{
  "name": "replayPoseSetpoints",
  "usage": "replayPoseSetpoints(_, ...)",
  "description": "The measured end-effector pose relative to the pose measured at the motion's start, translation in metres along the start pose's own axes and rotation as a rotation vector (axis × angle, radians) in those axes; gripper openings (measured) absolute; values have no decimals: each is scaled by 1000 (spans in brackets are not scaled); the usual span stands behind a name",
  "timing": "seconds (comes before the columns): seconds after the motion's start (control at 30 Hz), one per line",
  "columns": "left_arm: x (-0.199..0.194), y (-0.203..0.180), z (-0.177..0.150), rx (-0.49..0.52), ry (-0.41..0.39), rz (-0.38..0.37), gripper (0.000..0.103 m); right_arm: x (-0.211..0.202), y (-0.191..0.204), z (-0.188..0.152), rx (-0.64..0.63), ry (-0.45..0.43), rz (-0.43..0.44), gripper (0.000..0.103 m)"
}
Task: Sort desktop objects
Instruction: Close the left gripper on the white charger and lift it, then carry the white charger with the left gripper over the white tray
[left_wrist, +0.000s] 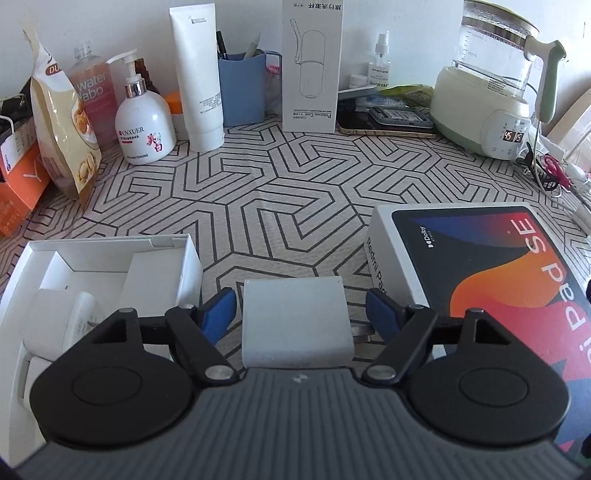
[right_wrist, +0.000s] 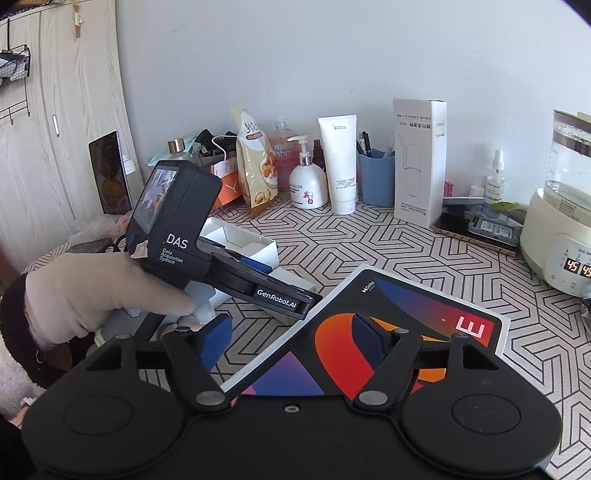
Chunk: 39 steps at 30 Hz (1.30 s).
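My left gripper (left_wrist: 301, 314) is open, its blue pads apart on either side of a small white block (left_wrist: 295, 325) lying on the patterned cloth, not touching it. An open white box (left_wrist: 110, 273) with white inserts and a round white item sits just to its left. A Redmi Pad SE box (left_wrist: 491, 280) lies to its right. My right gripper (right_wrist: 295, 343) is open, hovering over the near left corner of that tablet box (right_wrist: 399, 317). The left gripper's body (right_wrist: 207, 254) and the gloved hand holding it show in the right wrist view.
Along the back wall stand a snack bag (left_wrist: 62, 122), a pink bottle (left_wrist: 92, 92), a pump bottle (left_wrist: 142, 122), a white tube (left_wrist: 197, 74), a blue pen cup (left_wrist: 242, 86), a tall white carton (left_wrist: 312, 66), a phone (left_wrist: 384, 127) and a kettle (left_wrist: 495, 81). Orange boxes (left_wrist: 18, 192) lie far left.
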<state>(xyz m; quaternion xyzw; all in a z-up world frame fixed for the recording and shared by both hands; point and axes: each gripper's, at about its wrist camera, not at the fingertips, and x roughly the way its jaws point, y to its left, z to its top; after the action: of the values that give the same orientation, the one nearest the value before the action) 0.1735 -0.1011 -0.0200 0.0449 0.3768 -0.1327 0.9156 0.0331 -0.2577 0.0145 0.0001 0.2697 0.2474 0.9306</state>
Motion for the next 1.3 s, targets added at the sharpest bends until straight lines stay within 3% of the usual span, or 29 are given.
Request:
replayPoseSetpoints(0.07,-2,-1,-1,19,-18,23,75,-2,-3,0,7,-2,-12,77)
replayPoseSetpoints(0.17,1,0,-1,11,10,-28,72,-2,-6,-1,6,-2,-45,77)
replayPoseSetpoints(0.27,9,-1,-2,-5,38,-14,80,-1,-11,-3,22,-6,-46,77)
replayPoseSetpoints(0.37,13,1,0,-22,35,-5,79,-3,-13,-7,27,-12,-44,77)
replayPoseSetpoints(0.47,13,0,3,-25,16,-11,63,-5,-13,-9,26,-4,-49,77)
replayPoseSetpoints(0.57,10,1,3,-15,-1,-5,58,-9,-13,-9,23,-6,-57,78)
replayPoseSetpoints(0.77,-1,7,-3,-23,-9,-51,58,-7,-8,-9,20,-9,-50,78)
replayPoseSetpoints(1.1,-25,5,-13,1,-37,-79,57,37,-7,15,-40,54,-41,77)
replayPoseSetpoints(1.3,-38,13,-14,-13,-53,-92,57,46,-19,19,2,66,-24,78)
